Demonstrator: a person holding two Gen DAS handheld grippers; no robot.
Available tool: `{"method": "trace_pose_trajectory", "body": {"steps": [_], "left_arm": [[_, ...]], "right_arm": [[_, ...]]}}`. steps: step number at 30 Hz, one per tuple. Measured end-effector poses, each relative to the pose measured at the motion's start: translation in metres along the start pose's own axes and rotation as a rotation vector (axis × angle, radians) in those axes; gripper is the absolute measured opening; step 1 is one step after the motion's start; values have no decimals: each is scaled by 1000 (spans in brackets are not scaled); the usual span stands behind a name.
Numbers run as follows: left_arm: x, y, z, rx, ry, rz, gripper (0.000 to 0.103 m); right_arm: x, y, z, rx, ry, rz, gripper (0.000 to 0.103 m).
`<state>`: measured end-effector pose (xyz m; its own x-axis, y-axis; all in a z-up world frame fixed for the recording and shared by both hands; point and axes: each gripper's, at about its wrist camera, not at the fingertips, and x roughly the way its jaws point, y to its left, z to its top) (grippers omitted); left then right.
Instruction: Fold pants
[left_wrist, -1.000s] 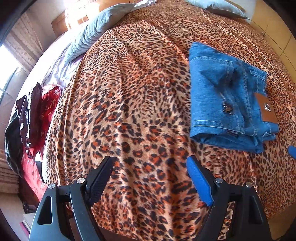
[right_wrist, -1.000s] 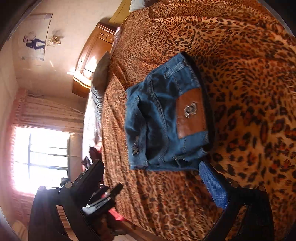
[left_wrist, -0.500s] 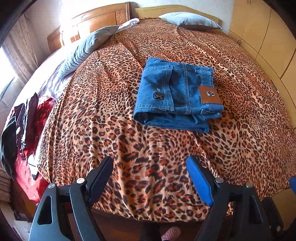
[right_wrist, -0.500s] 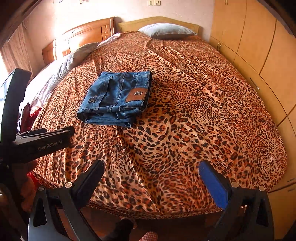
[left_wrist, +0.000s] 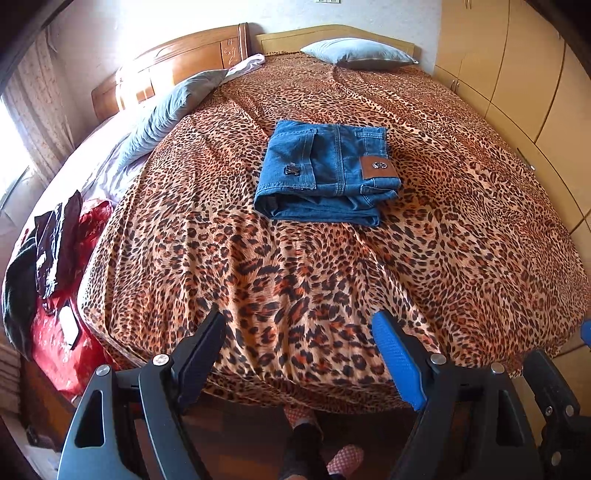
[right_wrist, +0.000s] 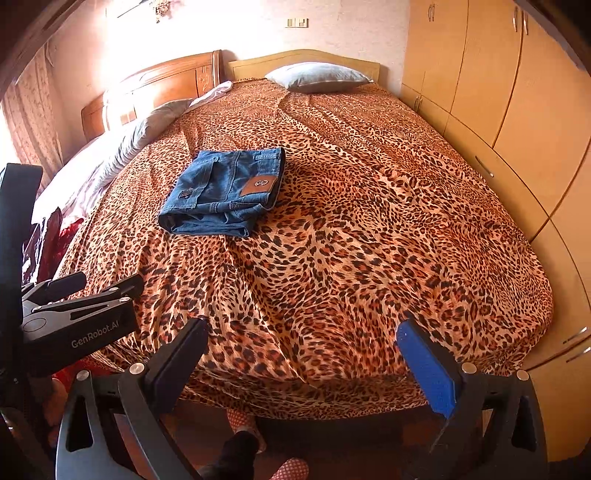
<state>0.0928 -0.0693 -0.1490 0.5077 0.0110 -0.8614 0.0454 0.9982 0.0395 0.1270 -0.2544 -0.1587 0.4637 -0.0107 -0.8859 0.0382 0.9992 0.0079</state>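
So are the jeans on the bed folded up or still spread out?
Folded: the jeans lie as a compact stacked bundle, layers showing along the near edge.

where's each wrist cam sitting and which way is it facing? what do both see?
Left wrist: on the left gripper at the bed's foot, facing the headboard; open fingers and slippered feet show.
Right wrist: on the right gripper, same heading, beside the wardrobe; open fingers, feet, and the left gripper's body at left show.
Shared: folded jeans, leopard bedspread, grey pillow.
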Motion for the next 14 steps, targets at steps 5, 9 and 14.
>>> {"method": "trace_pose_trajectory", "body": {"steps": [5, 9, 14], "left_arm": [[-6, 1, -7, 13, 2, -9, 82], [-7, -1, -9, 24, 9, -23, 82], [-11, -1, -5, 17, -12, -30, 82]], "right_arm": [[-6, -7, -6, 22, 4, -5, 103], [-10, -10, -9, 29, 0, -8, 103], [-10, -11, -10, 33, 3, -8, 103]]}}
